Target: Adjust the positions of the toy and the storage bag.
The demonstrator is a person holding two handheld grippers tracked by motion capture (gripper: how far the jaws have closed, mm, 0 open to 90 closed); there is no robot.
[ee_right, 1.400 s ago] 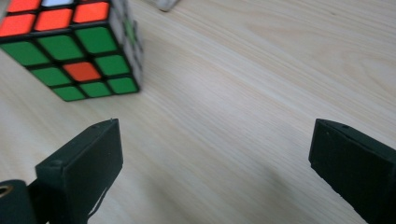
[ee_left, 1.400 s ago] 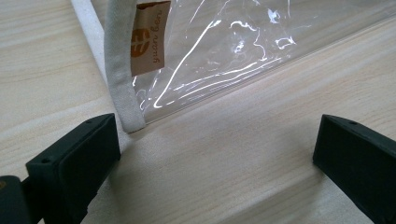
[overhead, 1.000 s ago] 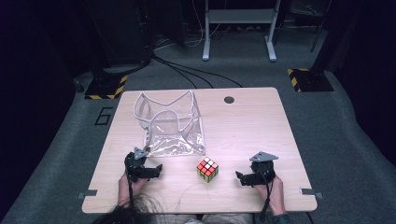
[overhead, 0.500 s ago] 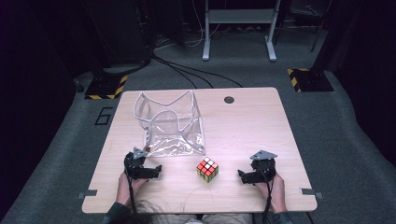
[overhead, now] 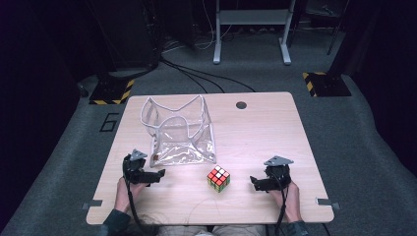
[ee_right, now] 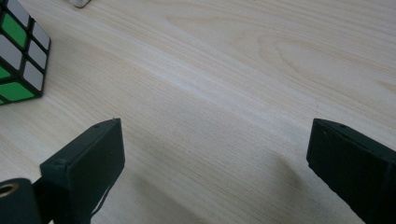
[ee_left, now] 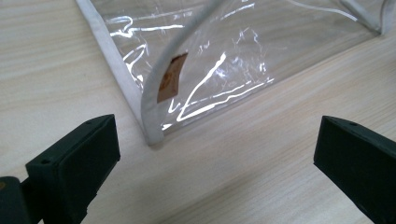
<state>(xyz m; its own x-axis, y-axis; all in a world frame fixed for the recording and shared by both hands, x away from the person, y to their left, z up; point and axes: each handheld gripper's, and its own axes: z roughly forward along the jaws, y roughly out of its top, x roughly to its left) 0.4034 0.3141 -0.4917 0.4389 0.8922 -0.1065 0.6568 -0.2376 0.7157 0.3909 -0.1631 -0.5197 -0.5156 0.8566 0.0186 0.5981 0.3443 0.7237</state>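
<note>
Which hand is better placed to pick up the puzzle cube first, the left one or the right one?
Probably the right. The right tool is open, level with the puzzle cube, bare table between them. The left tool is open too, but it faces the corner of the clear bag.

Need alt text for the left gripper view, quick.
Open left gripper, black jaws wide apart, faces the white-trimmed corner of a clear plastic bag lying on the pale wooden table, not touching it.
</note>
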